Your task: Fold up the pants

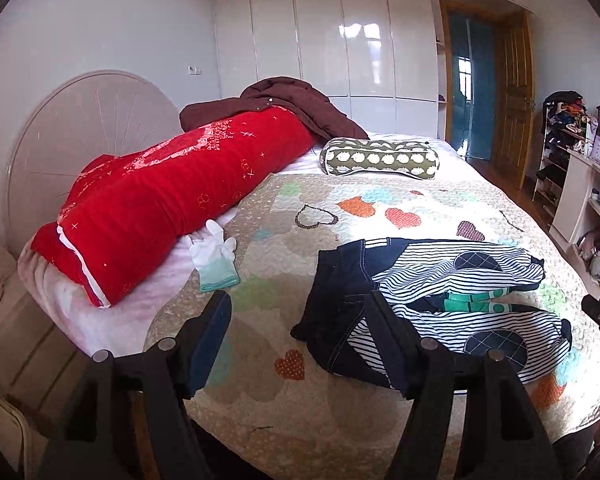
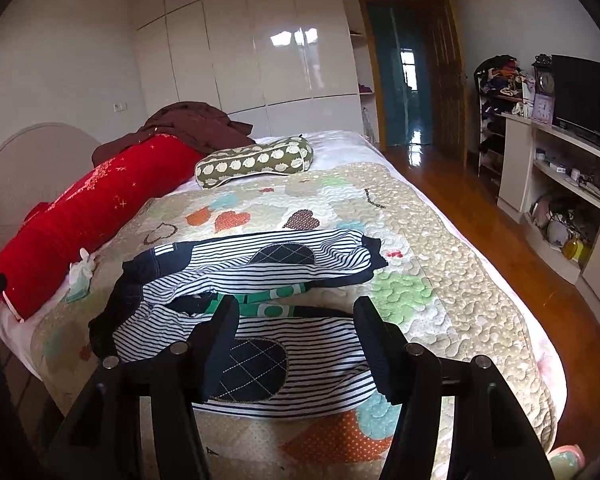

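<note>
Small pants [image 1: 440, 304] with navy waist, black-and-white striped legs and navy quilted knee patches lie spread on the heart-patterned quilt [image 1: 284, 248], waist to the left, legs to the right. A green-and-white patterned piece shows between the legs. My left gripper [image 1: 300, 308] is open and empty, hovering above the quilt by the waist end; its right finger overlaps the navy waist. In the right wrist view the pants [image 2: 260, 280] lie below my right gripper [image 2: 296, 312], which is open and empty above the near leg's knee patch.
A long red bolster [image 1: 172, 200], a brown garment [image 1: 284, 100] and a green patterned pillow [image 1: 380, 160] lie at the head of the bed. A white glove [image 1: 214, 256] lies beside the bolster. White shelves [image 2: 560, 184] and wooden floor [image 2: 460, 208] are to the right.
</note>
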Tool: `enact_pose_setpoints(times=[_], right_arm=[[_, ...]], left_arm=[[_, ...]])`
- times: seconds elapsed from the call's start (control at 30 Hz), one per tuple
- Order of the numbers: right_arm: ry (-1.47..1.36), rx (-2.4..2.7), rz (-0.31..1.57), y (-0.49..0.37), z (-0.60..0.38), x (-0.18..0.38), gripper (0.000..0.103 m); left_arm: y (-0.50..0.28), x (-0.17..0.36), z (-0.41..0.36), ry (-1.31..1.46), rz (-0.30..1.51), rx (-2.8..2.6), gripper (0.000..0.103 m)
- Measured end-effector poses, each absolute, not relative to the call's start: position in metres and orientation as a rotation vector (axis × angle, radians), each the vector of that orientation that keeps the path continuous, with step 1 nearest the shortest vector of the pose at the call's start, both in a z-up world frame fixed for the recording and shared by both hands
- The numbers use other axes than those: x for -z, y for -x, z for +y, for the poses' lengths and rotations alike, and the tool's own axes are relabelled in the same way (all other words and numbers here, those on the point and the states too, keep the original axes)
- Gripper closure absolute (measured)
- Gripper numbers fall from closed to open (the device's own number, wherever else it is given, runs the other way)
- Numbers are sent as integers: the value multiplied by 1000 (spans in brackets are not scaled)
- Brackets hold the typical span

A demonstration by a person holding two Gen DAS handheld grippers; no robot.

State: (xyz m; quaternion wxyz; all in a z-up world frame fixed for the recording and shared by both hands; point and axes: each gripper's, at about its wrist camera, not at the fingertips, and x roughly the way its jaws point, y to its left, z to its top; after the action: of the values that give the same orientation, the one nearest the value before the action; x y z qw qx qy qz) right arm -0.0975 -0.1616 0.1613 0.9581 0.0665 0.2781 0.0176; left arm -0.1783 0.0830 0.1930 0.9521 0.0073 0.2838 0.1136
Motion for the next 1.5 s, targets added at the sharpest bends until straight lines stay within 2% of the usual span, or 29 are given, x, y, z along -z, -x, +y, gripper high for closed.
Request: enact_pose_setpoints(times=[0.27, 0.57, 0.93, 1.13, 1.17, 1.2, 1.23, 1.27, 1.3, 1.5], right_arm=[[-162, -179, 700, 45, -161, -151, 39], [39, -243, 826, -74, -173, -147, 39], [265, -404, 971, -205, -157, -97, 39], [308, -527, 1109, -251, -152, -55, 39], [288, -541, 1123, -254, -155, -52, 40], [269, -552, 1124, -255, -157, -51, 46], [243, -566, 1126, -254, -160, -52, 66], [211, -579, 1134, -254, -163, -53, 81], [168, -594, 1149, -254, -166, -55, 99], [123, -537, 1059, -218, -166, -89, 99]], left_arm=[[133, -172, 107, 52, 695, -167, 34], [15, -147, 109, 99, 850, -25, 34], [-132, -77, 45, -215, 984, 252, 35], [-175, -30, 32, -316, 1124, 396, 35], [-175, -25, 31, -328, 1138, 402, 37], [-174, -24, 30, -327, 1142, 413, 47], [-174, -25, 30, -295, 1154, 437, 71], [-173, -28, 31, -260, 1165, 447, 89], [-171, -32, 30, -247, 1162, 438, 96], [-133, -76, 31, -252, 1029, 368, 98]])
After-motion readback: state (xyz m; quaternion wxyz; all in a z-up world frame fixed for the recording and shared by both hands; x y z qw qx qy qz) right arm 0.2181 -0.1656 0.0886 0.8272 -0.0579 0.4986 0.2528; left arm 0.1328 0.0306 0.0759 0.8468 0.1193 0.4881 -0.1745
